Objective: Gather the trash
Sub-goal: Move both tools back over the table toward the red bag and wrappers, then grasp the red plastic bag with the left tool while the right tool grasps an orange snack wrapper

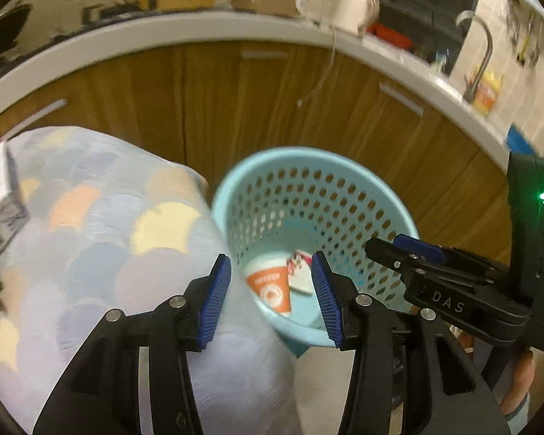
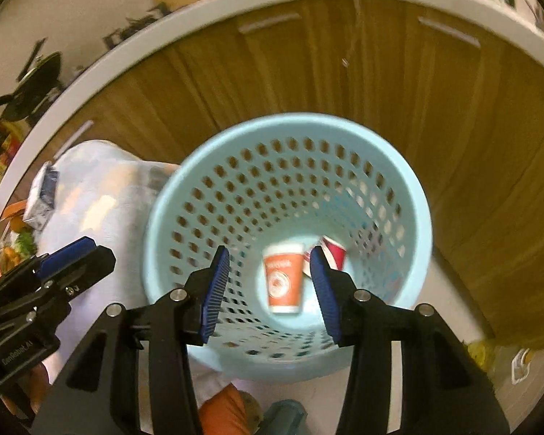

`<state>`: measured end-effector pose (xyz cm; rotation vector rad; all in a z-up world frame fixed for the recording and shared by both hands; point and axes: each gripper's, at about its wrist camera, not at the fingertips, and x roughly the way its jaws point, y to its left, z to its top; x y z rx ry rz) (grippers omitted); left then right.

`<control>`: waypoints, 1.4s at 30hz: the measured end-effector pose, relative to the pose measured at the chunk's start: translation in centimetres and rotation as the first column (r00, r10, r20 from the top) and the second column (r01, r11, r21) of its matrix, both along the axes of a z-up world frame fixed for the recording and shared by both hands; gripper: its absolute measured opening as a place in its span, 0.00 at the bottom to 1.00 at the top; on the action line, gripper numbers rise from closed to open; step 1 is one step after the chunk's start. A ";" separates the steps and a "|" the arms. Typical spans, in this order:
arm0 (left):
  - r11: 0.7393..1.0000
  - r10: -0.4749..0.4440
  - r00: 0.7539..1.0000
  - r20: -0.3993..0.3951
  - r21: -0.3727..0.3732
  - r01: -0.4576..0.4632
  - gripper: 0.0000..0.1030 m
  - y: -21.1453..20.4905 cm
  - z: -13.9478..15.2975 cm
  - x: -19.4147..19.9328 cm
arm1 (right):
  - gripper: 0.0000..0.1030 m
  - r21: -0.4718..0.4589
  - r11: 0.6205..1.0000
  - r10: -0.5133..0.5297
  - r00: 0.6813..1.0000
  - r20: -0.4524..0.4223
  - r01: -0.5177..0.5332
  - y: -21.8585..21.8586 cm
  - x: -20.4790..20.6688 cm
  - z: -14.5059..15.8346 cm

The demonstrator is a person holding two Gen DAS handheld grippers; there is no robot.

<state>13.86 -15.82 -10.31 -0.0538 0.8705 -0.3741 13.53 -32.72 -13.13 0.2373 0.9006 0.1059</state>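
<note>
Now both cups lie in the blue basket (image 2: 409, 195): the orange cup (image 2: 283, 278) at the bottom, a red cup (image 2: 335, 253) beside it. Your left hand-held gripper (image 1: 272, 301) and right hand-held gripper (image 2: 270, 286) hover half open, holding nothing. Judging by that, this drop is finished; next, find more trash on the cloth-covered tabletop (image 1: 90, 224), where blur hides details
</note>
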 end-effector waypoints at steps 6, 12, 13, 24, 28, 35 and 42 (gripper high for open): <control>0.992 0.120 0.989 0.083 -0.049 -0.116 0.51 6.4 3.7 -3.0 | 0.42 -0.066 0.990 0.133 0.983 0.125 -0.125 6.7 -1.1 4.8; 0.956 0.291 0.951 0.106 -0.073 -0.285 0.54 13.7 5.0 -6.2 | 0.42 -0.064 0.977 0.213 0.948 0.235 -0.203 13.6 -2.0 7.5; 0.948 0.316 0.941 0.119 -0.073 -0.309 0.54 14.9 5.3 -6.9 | 0.42 -0.057 0.973 0.231 0.940 0.249 -0.224 15.0 -1.9 7.8; 0.799 0.595 0.768 0.239 -0.072 -0.597 0.68 30.1 8.4 -12.1 | 0.34 -0.094 0.918 0.396 0.879 0.267 -0.385 26.0 -2.0 8.2; 0.710 0.693 0.680 0.240 -0.057 -0.702 0.77 36.7 8.5 -12.5 | 0.34 -0.096 0.880 0.473 0.843 0.258 -0.464 29.5 -2.2 8.4; 0.650 0.753 0.640 0.153 -0.027 -0.759 0.77 44.1 5.8 -10.1 | 0.34 -0.121 0.817 0.576 0.783 0.235 -0.564 35.4 -2.4 7.8; 0.673 0.738 0.671 0.079 -0.001 -0.740 0.77 45.0 2.8 -7.5 | 0.34 -0.088 0.822 0.568 0.795 0.213 -0.563 36.8 1.4 8.2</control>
